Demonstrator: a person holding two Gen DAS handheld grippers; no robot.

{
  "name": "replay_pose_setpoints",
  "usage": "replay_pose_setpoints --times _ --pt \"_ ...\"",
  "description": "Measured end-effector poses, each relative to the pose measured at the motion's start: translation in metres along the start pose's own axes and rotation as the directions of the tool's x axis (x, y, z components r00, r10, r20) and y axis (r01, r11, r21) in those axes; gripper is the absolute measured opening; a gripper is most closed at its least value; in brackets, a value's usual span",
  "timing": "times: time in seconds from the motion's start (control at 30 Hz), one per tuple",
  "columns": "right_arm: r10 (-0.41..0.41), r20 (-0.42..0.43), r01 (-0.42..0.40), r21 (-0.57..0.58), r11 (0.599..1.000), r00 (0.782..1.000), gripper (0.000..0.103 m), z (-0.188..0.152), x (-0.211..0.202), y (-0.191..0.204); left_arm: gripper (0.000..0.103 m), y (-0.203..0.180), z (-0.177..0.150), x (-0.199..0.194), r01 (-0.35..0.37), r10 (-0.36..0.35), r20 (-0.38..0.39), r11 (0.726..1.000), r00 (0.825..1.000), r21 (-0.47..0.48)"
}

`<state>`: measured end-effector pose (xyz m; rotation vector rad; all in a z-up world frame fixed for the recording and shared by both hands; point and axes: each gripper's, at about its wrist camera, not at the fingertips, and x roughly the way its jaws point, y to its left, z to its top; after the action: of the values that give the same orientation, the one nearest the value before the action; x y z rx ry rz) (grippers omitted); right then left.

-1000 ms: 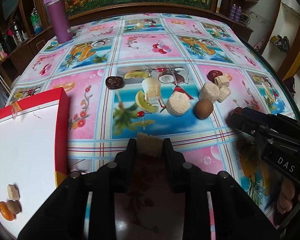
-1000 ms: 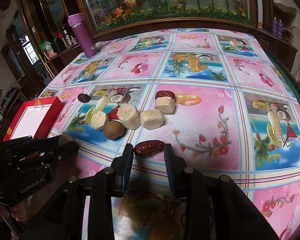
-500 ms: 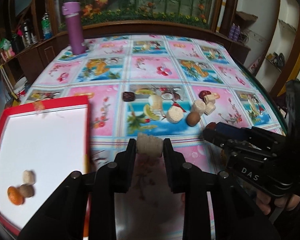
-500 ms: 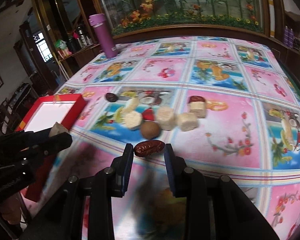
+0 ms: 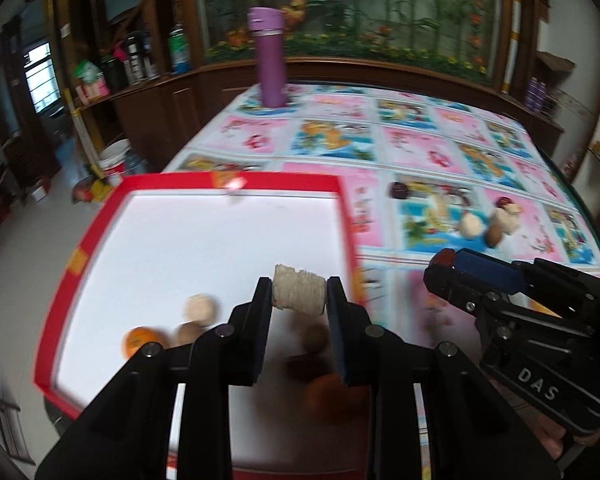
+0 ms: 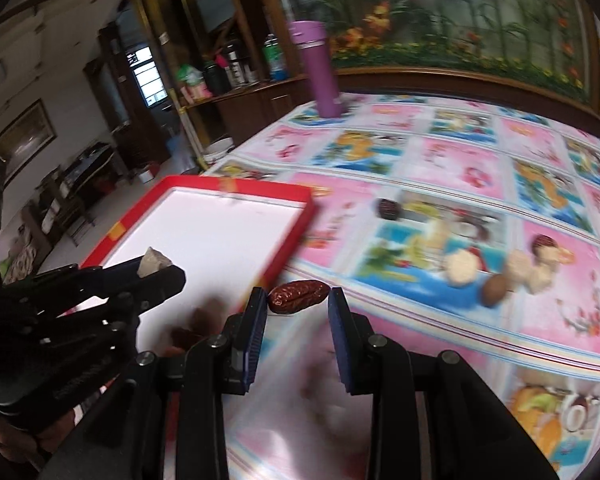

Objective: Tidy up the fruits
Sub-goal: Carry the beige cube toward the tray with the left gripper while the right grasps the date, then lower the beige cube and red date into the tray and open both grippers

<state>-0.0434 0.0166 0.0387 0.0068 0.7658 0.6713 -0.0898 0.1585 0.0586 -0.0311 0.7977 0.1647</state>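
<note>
Carrying a pale chunk (image 5: 299,289) clamped in the left gripper (image 5: 299,296) above the red tray (image 5: 204,181), with the right gripper (image 6: 298,305) alongside pinching a date (image 6: 299,297), both probably bound for the fruit already lying below.

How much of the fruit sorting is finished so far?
Partly done. A few pieces already lie in the red tray. In hand: the left gripper holds a pale chunk over the tray, and the right gripper carries a red date. Left: a cluster of pieces on the tablecloth.
</note>
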Motion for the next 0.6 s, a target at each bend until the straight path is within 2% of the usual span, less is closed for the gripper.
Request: replay_pose_setpoints --times 0.23,0.6 --pt "0.038 -0.036 -0.041 -0.063 0.997 0.999 0.03 0.001 0.023 0.041 0.029 0.035 -0.009 -0.002 -0.059 0.06 0.01 0.997 0.998 -0.041" --pt "0.045 -0.08 -0.053 -0.105 0.993 0.996 0.03 -0.01 0.042 0.069 0.029 0.058 -0.022 0.009 -0.106 0.104 -0.028 0.992 0.994 -0.066"
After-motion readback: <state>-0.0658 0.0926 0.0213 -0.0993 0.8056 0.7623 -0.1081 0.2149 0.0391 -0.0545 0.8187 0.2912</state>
